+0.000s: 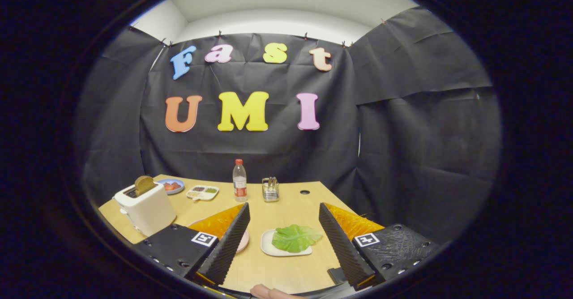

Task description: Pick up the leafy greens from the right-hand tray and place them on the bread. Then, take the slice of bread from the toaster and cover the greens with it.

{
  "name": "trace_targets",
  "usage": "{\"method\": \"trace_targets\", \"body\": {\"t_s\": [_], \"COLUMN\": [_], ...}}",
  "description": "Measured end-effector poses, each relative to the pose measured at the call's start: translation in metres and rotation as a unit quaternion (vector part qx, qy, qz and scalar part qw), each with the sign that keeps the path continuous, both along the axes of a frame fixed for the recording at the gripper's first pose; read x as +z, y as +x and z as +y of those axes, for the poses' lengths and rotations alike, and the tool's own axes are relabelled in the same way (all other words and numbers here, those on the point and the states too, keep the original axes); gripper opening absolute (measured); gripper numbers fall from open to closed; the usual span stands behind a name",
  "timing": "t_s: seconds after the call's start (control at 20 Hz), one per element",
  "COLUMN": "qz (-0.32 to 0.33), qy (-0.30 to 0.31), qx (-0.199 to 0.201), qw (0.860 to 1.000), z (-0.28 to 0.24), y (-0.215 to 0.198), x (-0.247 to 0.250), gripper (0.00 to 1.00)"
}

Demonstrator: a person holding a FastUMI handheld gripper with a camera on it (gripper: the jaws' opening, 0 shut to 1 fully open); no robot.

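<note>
At the table's [286, 209] far side: a water bottle [240, 180], a small metal rack [270, 189], a divided dish [202, 192], a blue plate [172, 185].

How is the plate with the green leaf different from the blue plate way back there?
The white tray holds a leafy green and lies between the open tool's fingers; the blue plate holds red pieces and sits behind the toaster. Both rest on the table.

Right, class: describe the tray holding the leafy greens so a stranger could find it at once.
Start at the wooden table. Between the open tongs sits a small white tray carrying one flat green leaf. Unlike the white divided dish near the bottle, it has no compartments.
</note>
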State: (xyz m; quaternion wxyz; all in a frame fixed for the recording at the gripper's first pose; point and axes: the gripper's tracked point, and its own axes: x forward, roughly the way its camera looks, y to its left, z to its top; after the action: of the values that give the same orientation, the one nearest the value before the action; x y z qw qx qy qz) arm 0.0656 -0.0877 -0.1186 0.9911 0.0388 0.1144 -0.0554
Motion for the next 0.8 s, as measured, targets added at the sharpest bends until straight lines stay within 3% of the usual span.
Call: {"method": "trace_targets", "body": {"t_s": [0.45,0.8], "qz": [0.140,0.207], "qy": [0.056,0.158], "qx": [-0.074,-0.053], "qw": [0.986,0.964], "z": [-0.086,-0.074], "y": [0.071,0.120], "x": [-0.157,-0.212], "gripper": [0.95,0.96]}}
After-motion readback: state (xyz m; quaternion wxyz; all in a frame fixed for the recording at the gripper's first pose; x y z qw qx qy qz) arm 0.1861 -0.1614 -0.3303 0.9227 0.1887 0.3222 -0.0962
